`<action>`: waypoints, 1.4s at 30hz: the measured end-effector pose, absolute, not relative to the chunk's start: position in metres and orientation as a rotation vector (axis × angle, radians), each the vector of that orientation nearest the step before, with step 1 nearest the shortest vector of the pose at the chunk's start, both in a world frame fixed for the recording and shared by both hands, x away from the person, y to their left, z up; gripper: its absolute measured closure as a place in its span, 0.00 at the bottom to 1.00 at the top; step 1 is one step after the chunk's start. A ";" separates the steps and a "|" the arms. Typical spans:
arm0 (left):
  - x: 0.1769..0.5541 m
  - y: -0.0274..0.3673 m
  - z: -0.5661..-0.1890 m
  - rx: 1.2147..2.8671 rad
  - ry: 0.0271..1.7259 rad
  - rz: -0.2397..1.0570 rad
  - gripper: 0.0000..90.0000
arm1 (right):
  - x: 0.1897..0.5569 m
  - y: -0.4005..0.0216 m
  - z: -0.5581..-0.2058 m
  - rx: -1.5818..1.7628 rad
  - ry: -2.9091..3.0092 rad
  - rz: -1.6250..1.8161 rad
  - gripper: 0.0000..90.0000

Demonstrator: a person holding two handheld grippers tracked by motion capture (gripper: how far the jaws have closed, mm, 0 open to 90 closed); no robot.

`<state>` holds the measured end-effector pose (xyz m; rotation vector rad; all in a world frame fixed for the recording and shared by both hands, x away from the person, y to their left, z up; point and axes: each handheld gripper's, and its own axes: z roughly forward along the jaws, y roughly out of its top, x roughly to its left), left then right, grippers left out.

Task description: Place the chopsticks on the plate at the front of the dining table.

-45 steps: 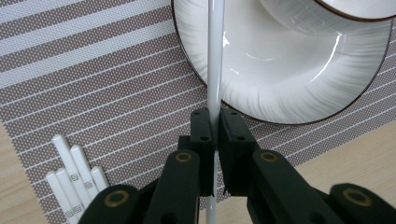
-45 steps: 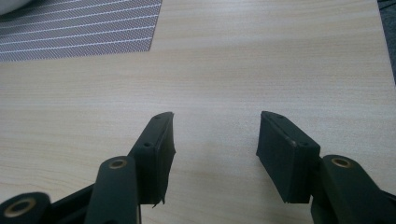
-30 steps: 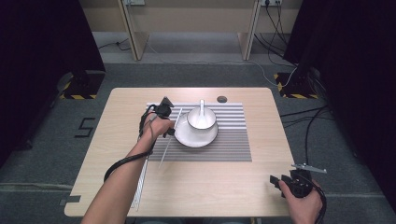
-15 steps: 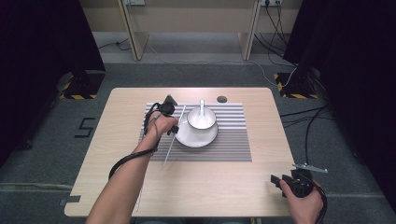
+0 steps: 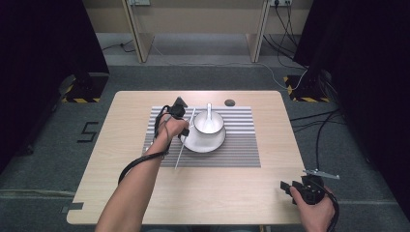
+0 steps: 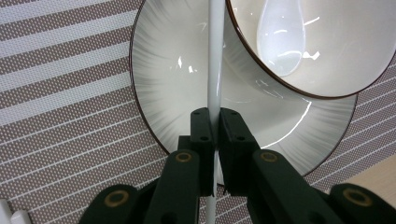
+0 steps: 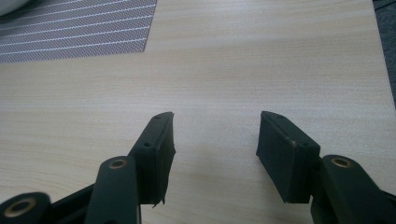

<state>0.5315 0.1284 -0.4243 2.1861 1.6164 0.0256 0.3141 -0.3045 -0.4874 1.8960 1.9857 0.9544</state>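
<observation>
My left gripper (image 6: 215, 126) is shut on a thin white chopstick (image 6: 215, 56), which runs forward over the rim of a white plate (image 6: 163, 70). On the plate stands a white bowl (image 6: 336, 60) with a white spoon (image 6: 280, 37) in it. From above, the left gripper (image 5: 185, 132) sits at the plate's (image 5: 203, 144) left edge, and the chopstick (image 5: 180, 154) slants across the striped placemat (image 5: 241, 150). The bowl (image 5: 217, 126) holds the spoon (image 5: 209, 112). My right gripper (image 7: 215, 135) hangs open over bare wood, nothing between its pads, at the table's front right corner (image 5: 288, 191).
The wooden table (image 5: 125, 188) has a small dark round hole (image 5: 229, 102) near its far edge. The placemat's corner (image 7: 70, 32) lies up and left of the right gripper. Grey floor, cables and dark curtains surround the table.
My left hand has shifted a little to the right with the chopstick, closer to the plate. The right hand has stayed put.
</observation>
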 end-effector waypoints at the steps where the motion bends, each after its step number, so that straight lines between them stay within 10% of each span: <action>1: 0.532 0.128 -0.425 2.179 1.622 0.026 0.94 | 0.314 -0.305 -0.487 1.896 1.986 0.954 0.51; 42: 0.541 0.129 -0.450 2.068 1.730 0.076 0.94 | 0.315 -0.303 -0.489 1.890 1.996 0.950 0.52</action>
